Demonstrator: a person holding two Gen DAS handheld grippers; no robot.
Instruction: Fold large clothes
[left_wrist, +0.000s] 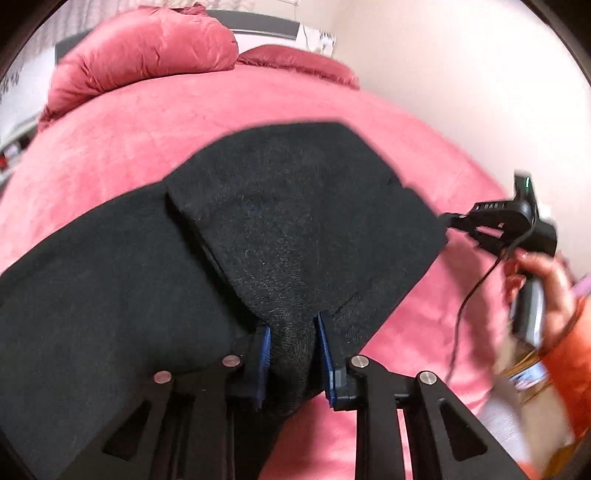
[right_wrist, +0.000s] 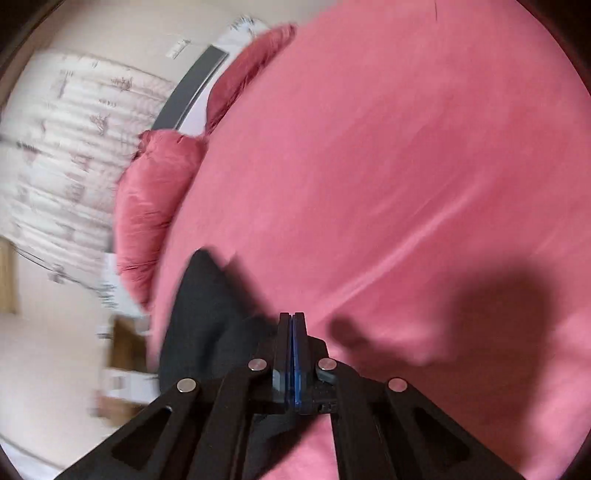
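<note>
Pink bedspread (left_wrist: 147, 122) ahead: your left gripper (left_wrist: 293, 354) pinches the black garment (left_wrist: 295, 221); the right gripper (right_wrist: 292, 354), clamped empty, should grab its far corner.

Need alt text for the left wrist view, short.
The left gripper pinches a bunched edge of a black garment that lies spread on a pink bedspread. At right, blurred, a hand holds the right gripper at the garment's far corner. Pink pillows lie at the head.
</note>
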